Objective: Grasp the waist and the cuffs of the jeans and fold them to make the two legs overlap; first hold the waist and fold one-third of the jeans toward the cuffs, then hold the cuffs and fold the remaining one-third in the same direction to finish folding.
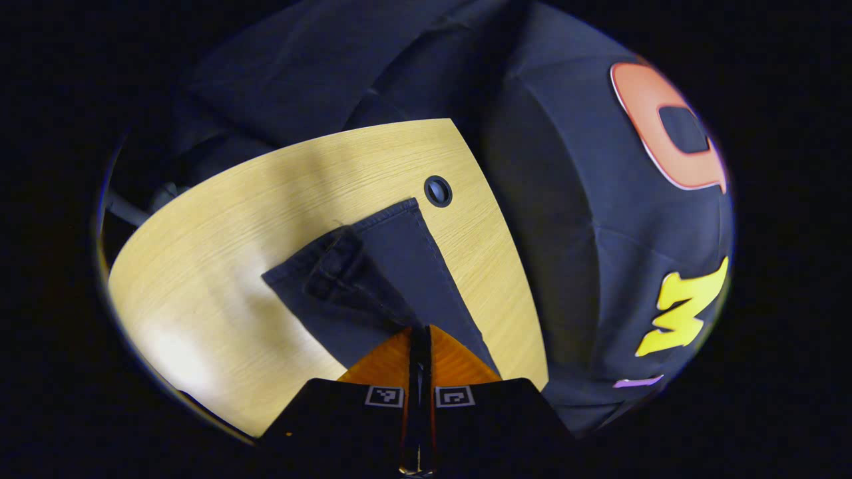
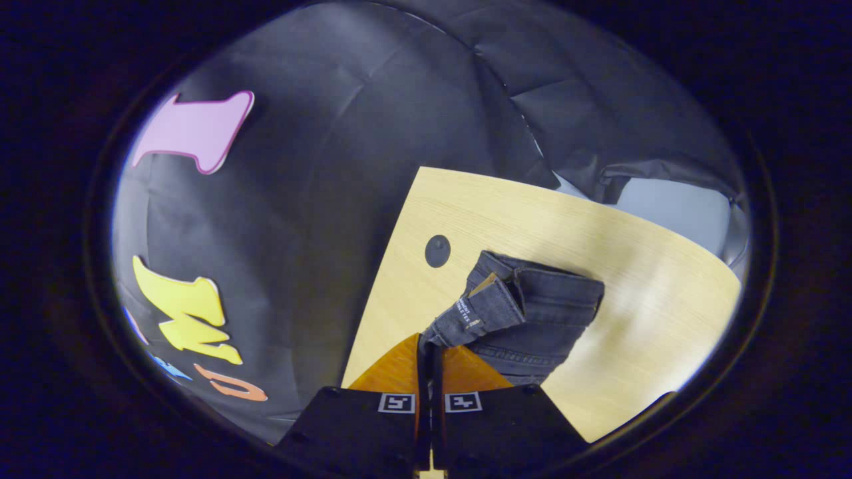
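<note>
the worktop [image 1: 219, 253] is a pale wood-grain board with a small round dark grommet hole [image 1: 437, 191] near one edge; in the right gripper view the same worktop [image 2: 639, 266] runs out toward a far corner, with the hole [image 2: 437, 251] close to the edge that meets the booth wall.

the jeans [image 1: 373, 279] are dark denim, almost charcoal, lying on the worktop just beside the hole but not covering it. in the left gripper view they show as a folded bundle — one flat, smooth panel with a stitched seam along its long side, ending in a squared hem that points at the hole, and beside it a thicker, rumpled part with doubled seams. the nearest fabric rises from the board into the fingers.

in the right gripper view the jeans [image 2: 532, 313] look greyer and more faded, bunched in layers, with rows of paler stitching across the lower folds. the waistband is turned back so its inner face shows, with a small tan patch and a strip of light print on it, too small to make out. one corner of that band is drawn up off the worktop.

the left gripper [image 1: 419, 332] has its fingers closed together on the near edge of the denim. the right gripper [image 2: 429, 346] is likewise pinched tight on the waistband corner, cloth caught between both fingers.
</note>
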The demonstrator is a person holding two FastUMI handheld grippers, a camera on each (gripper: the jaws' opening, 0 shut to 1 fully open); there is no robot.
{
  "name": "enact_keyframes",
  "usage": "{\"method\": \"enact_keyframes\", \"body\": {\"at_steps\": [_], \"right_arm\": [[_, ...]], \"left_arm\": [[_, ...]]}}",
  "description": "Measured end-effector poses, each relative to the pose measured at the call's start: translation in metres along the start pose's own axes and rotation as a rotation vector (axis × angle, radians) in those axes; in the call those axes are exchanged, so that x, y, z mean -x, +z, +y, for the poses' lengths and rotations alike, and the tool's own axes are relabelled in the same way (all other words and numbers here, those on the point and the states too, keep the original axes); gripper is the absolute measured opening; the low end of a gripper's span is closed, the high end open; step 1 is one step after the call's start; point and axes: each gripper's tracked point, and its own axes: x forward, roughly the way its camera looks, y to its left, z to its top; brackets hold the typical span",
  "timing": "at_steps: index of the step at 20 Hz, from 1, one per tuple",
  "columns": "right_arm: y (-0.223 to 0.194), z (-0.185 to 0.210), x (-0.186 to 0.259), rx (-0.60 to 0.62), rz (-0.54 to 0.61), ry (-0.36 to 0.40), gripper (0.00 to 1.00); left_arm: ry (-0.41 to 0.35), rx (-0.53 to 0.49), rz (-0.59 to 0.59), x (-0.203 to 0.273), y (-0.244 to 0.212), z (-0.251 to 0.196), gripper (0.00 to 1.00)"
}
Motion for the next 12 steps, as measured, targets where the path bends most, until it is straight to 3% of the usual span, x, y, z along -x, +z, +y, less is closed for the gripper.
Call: {"method": "enact_keyframes", "body": {"at_steps": [11, 12], "right_arm": [[0.012, -0.021, -0.080, -0.011, 0.007, -0.084, 0.02], [0.011, -0.022, -0.083, -0.014, 0.006, -0.090, 0.02]], "left_arm": [[0.091, -0.180, 0.079, -0.080, 0.016, -0.008, 0.07], [0.089, -0.188, 0.084, -0.083, 0.015, -0.008, 0.00]]}}
